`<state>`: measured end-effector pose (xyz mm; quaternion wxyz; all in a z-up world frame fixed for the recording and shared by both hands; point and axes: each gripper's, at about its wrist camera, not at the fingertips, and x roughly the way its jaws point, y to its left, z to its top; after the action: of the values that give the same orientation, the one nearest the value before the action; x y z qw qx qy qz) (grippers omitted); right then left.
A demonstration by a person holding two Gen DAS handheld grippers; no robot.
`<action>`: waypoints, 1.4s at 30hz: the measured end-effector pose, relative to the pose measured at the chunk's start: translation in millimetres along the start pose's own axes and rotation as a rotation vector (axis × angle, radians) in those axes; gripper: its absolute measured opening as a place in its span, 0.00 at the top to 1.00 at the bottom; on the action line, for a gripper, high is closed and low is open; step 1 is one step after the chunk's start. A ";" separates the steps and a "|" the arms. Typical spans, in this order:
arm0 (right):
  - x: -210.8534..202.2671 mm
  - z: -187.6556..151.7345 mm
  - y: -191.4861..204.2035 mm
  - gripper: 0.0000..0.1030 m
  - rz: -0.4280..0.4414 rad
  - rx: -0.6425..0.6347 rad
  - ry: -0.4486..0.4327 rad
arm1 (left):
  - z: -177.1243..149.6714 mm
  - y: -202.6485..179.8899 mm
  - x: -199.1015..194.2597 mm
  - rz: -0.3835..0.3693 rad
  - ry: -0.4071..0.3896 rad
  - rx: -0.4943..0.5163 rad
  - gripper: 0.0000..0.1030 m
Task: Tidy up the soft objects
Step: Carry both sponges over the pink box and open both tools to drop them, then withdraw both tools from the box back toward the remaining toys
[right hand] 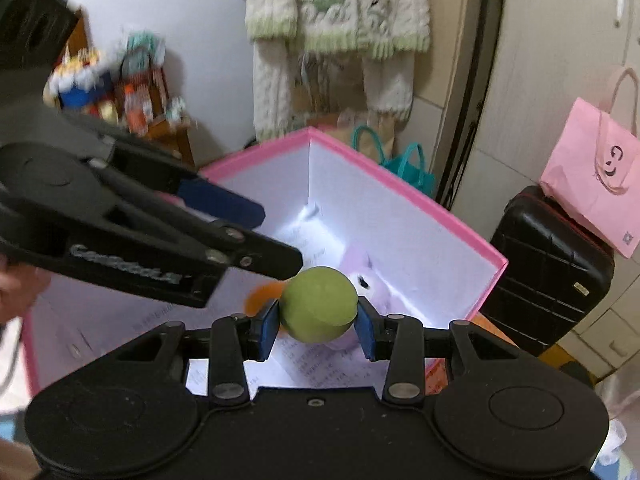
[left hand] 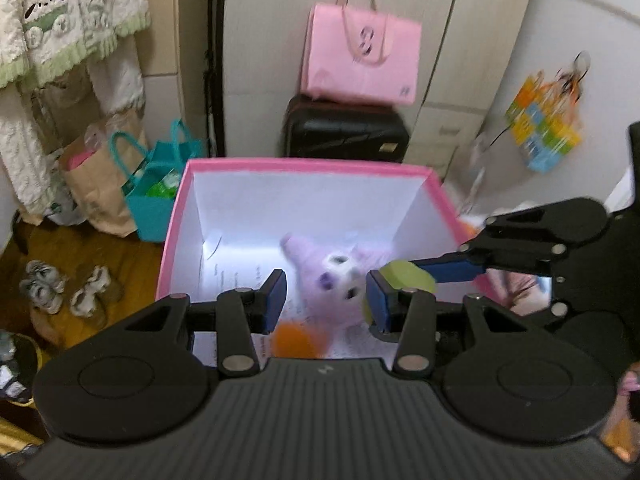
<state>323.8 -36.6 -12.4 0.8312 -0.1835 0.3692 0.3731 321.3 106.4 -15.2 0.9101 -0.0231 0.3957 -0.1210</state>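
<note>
A pink box (left hand: 172, 240) with white inner walls stands open below both grippers. On its paper-lined floor lie a purple plush toy (left hand: 332, 272) and an orange ball (left hand: 294, 340). My right gripper (right hand: 318, 322) is shut on a green soft ball (right hand: 320, 304) and holds it over the box (right hand: 460, 228), above the plush toy (right hand: 372, 280) and the orange ball (right hand: 260, 294). My left gripper (left hand: 326, 300) hangs open over the box with nothing between its fingers. The green ball (left hand: 404, 276) sits just beside its right finger. My left gripper (right hand: 278, 238) crosses the right wrist view from the left.
Behind the box stands a black suitcase (left hand: 344, 132) with a pink bag (left hand: 360, 60) on top. A teal bag (left hand: 156, 196) and a brown paper bag (left hand: 96, 192) sit at the box's left. Shoes (left hand: 64, 288) lie on the wooden floor. A cream garment (right hand: 336, 20) hangs on the wall.
</note>
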 end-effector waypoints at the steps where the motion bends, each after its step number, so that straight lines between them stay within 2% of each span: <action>1: 2.5 -0.4 2.3 0.56 -0.005 -0.020 0.011 | 1.1 -1.1 4.6 0.013 0.013 0.004 0.60; 5: 12.0 1.2 8.3 0.56 -0.023 -0.088 0.050 | 0.0 -0.9 17.1 0.027 0.045 0.005 0.64; 9: 21.9 3.3 11.6 0.55 -0.053 -0.138 0.065 | -0.6 -1.0 13.4 0.039 0.018 -0.001 0.64; 10: 21.7 2.3 12.6 0.53 -0.057 -0.144 0.063 | -1.0 -2.0 9.8 0.045 0.005 0.000 0.64; 13: 13.2 -0.6 11.1 0.39 -0.061 -0.126 0.027 | -3.2 0.4 -3.9 0.063 -0.027 -0.004 0.60; 18: -24.8 -11.9 6.5 0.40 -0.046 -0.032 -0.066 | -9.2 1.3 -38.1 0.048 -0.075 0.006 0.59; 21: -52.2 -18.4 5.0 0.40 -0.027 0.035 -0.111 | -14.1 -4.1 -62.6 0.033 -0.105 0.033 0.51; 28: -104.0 -38.9 14.7 0.39 -0.027 0.133 -0.168 | -32.1 -18.6 -98.9 -0.044 -0.073 0.081 0.44; 32: -129.6 -50.7 25.9 0.39 -0.057 0.143 -0.188 | -47.6 -29.1 -116.2 -0.053 -0.076 0.125 0.42; 42: -199.7 -88.3 44.7 0.38 -0.147 0.150 -0.218 | -72.9 -57.7 -166.4 -0.140 -0.076 0.228 0.37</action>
<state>158.3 -155.4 78.0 0.9028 -0.1058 0.2892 0.3002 147.3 94.1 61.7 0.9105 0.0484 0.3419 -0.2273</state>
